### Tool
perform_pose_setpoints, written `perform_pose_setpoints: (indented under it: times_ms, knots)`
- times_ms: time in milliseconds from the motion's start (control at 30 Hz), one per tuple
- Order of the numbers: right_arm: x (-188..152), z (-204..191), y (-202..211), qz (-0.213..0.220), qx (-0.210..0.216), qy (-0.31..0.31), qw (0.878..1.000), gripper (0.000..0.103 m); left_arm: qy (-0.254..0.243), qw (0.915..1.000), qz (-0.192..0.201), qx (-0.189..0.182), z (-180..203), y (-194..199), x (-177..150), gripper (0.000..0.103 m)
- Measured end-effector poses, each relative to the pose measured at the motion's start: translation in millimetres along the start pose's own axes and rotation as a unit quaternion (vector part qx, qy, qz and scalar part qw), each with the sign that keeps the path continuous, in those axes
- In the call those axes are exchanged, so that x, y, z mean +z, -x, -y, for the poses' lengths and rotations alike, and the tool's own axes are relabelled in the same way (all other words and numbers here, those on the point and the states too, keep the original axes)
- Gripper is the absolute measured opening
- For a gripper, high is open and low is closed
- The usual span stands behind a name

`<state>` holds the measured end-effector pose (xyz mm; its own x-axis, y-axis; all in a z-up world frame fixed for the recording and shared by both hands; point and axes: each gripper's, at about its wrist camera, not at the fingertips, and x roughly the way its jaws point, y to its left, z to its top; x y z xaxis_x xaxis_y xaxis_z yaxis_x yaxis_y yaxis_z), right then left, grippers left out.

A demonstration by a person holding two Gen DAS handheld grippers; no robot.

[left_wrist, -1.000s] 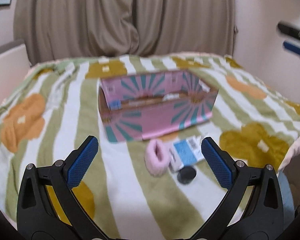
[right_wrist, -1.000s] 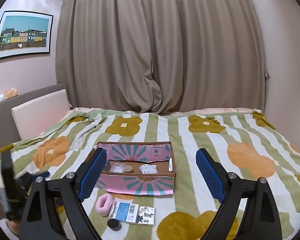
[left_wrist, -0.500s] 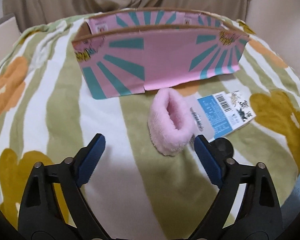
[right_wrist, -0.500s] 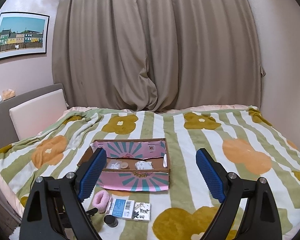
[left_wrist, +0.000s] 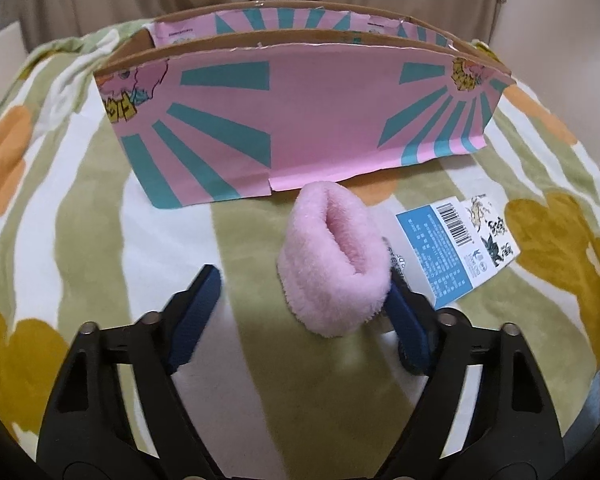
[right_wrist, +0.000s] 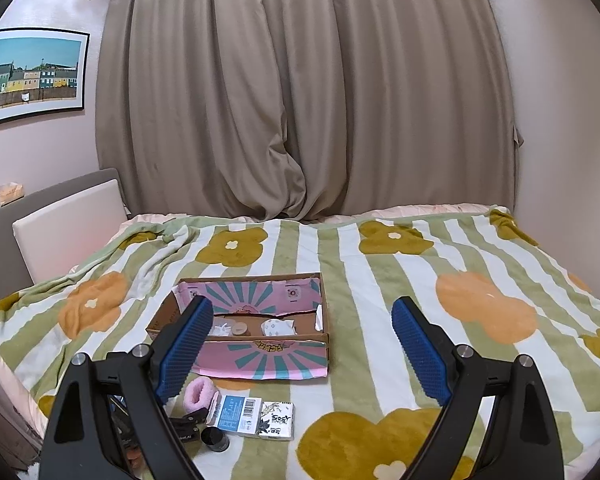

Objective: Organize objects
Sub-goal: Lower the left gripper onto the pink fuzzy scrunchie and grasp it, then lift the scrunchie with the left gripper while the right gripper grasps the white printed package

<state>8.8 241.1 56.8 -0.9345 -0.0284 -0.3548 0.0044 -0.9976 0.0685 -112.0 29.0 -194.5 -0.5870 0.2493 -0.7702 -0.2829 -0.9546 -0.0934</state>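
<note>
A pink fluffy roll lies on the blanket just in front of the pink-and-teal cardboard box. My left gripper reaches down around the roll and its jaws are closing. The right pad touches the roll's side and the left pad stands apart from it. A blue-and-white packet lies right of the roll. In the right wrist view my right gripper hangs open and empty above the box. The roll, the packet and a small black jar lie below it.
The box holds a brown round lid and a white patterned bundle. Everything sits on a bed with a striped flower blanket. A padded headboard stands at the left, curtains behind, and the bed's near edge lies close to the objects.
My left gripper has come down and forward to the pink roll, and its jaws have narrowed around it. The right gripper has stayed about where it was, open.
</note>
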Motion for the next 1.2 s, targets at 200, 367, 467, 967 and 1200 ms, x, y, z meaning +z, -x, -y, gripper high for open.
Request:
perform_pose_setpoints:
  times_ms: [200, 367, 467, 967, 1200]
  knots:
    - [0, 0, 0, 0.001, 0.000, 0.001, 1.000, 0.089, -0.001, 0.9997, -0.017, -0.015, 3, -9, -2, 0.045]
    - [0, 1, 0, -0.001, 0.001, 0.001, 1.000, 0.089, 0.000, 0.9997, -0.016, -0.020, 7, -7, -3, 0.035]
    - [0, 1, 0, -0.001, 0.000, 0.001, 1.000, 0.089, 0.004, 0.9997, -0.012, -0.021, 6, -3, -3, 0.031]
    - [-7, 1, -9, -0.016, 0.000, 0.005, 1.000, 0.089, 0.018, 0.9984, 0.049, -0.024, 0, 42, 13, 0.028]
    - [-33, 1, -39, -0.069, 0.003, 0.011, 0.998, 0.089, 0.016, 0.9952, 0.092, -0.029, 3, 83, 31, 0.028]
